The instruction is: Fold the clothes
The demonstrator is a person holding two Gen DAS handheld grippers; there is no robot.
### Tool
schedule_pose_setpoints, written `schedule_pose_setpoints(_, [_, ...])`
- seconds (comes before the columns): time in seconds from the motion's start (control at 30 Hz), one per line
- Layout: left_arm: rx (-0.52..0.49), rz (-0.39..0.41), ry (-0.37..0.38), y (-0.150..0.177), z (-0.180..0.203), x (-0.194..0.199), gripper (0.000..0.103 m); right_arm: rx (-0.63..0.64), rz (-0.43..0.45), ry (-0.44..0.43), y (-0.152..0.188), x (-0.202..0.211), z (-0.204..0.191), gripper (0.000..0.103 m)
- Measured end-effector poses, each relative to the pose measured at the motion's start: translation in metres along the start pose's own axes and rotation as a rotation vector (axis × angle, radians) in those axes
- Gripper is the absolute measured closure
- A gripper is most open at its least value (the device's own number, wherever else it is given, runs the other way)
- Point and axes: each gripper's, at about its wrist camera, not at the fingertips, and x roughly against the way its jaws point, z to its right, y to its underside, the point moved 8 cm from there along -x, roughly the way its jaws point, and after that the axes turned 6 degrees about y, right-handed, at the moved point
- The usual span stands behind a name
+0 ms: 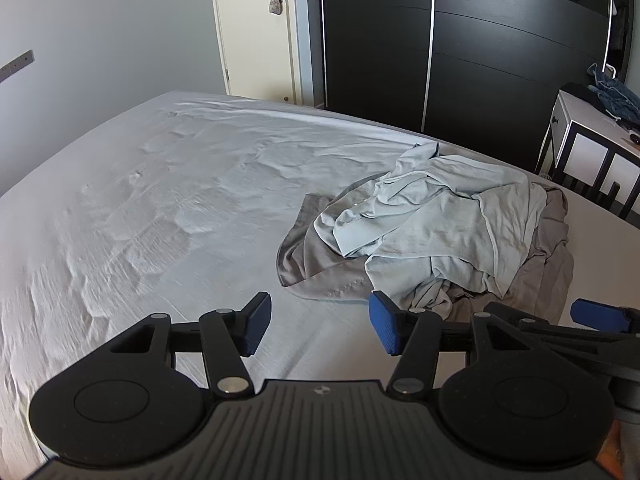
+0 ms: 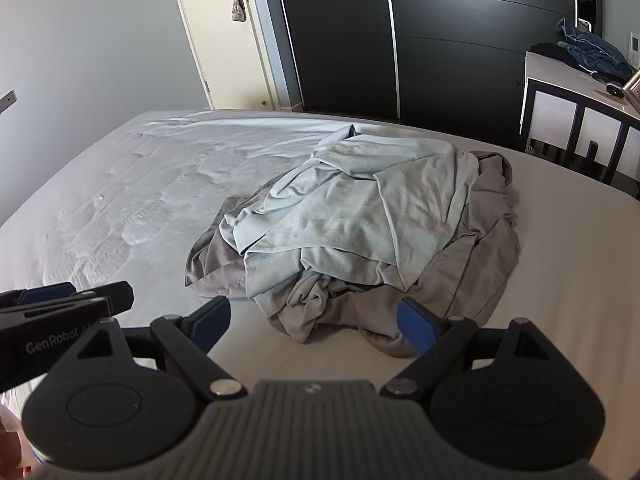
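Both grippers have their fingers spread wide apart, and nothing is held between them. The left gripper [image 1: 318,326] hangs over the bed [image 1: 140,208], just in front of the pile of clothes [image 1: 432,236]. Its blue pads [image 1: 384,326] touch no cloth. The right gripper [image 2: 316,326] hangs right in front of the pile too, and the near edge of the pile sits between its two fingers, a little past the tips. I cannot tell if the tips touch the cloth.

The pile is all bunched up. A light blue piece [image 2: 360,216] lies on top of a grey piece [image 2: 480,264], and the grey piece sticks out around the bottom. The pile sits near the far edge of the bed, on the side by the white cabinet [image 2: 560,120].

On the other side of the pile, toward the wall [image 1: 100,40], the sheet is bare and wrinkled, with lots of room. There is also a bare strip of sheet between the pile and the grippers.

Past the bed stand a black wardrobe [image 2: 440,40] and a cream door [image 2: 228,40]. A small bag [image 2: 239,12] hangs from the door handle. Some blue jeans [image 2: 592,54] lie on top of the white cabinet.
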Motion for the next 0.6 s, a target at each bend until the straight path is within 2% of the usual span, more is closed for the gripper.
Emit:
schedule_pose_setpoints(0.13, [-0.011,-0.008,-0.009,0.001,0.003,-0.002,0.039,-0.003,0.009,0.005,-0.001,0.001,0.002,0.011])
schedule_pose_setpoints(0.2, [0.02,-0.021,-0.003,0.001,0.002,-0.009,0.039,-0.003,0.012,0.009,0.0,0.0,0.0,0.011])
schedule_pose_setpoints(0.33, [0.052,-0.004,0.021,0.002,-0.002,-0.001,0.039,-0.007,0.013,0.016,0.002,0.002,-0.007,0.011])
schedule_pose_setpoints(0.6, [0.051,-0.005,0.025,0.002,-0.005,0.001,0.043,-0.02,0.002,0.003,0.003,0.002,-0.009,0.011])
